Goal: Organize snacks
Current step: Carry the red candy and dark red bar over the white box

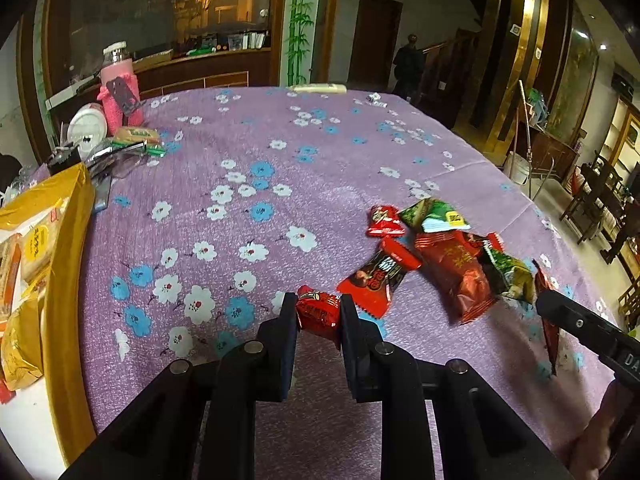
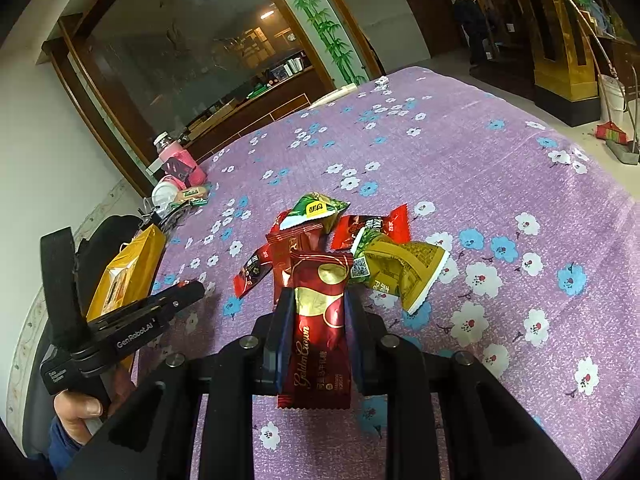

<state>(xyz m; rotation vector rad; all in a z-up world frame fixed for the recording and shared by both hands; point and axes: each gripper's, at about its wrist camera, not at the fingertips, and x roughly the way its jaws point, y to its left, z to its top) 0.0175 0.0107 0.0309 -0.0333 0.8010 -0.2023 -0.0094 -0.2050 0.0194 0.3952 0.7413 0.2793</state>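
Observation:
My left gripper (image 1: pixel 319 307) is shut on a small red candy packet (image 1: pixel 319 314) just above the purple flowered tablecloth (image 1: pixel 240 220). My right gripper (image 2: pixel 319 300) is shut on a long dark red Golden Crown packet (image 2: pixel 318 332), held upright. The right gripper also shows in the left wrist view at the right edge (image 1: pixel 548 300), with its packet seen edge-on. A pile of red and green snack packets (image 1: pixel 436 248) lies on the cloth ahead of both grippers; it also shows in the right wrist view (image 2: pixel 344 236). The left gripper appears at the left in the right wrist view (image 2: pixel 192 290).
A yellow box of snack packs (image 1: pixel 60 240) stands at the table's left edge and also shows in the right wrist view (image 2: pixel 124 272). A pink bottle (image 1: pixel 120 88), a white cup (image 1: pixel 88 124) and small packets (image 1: pixel 136 140) sit at the far left corner. The table's right edge drops to the floor.

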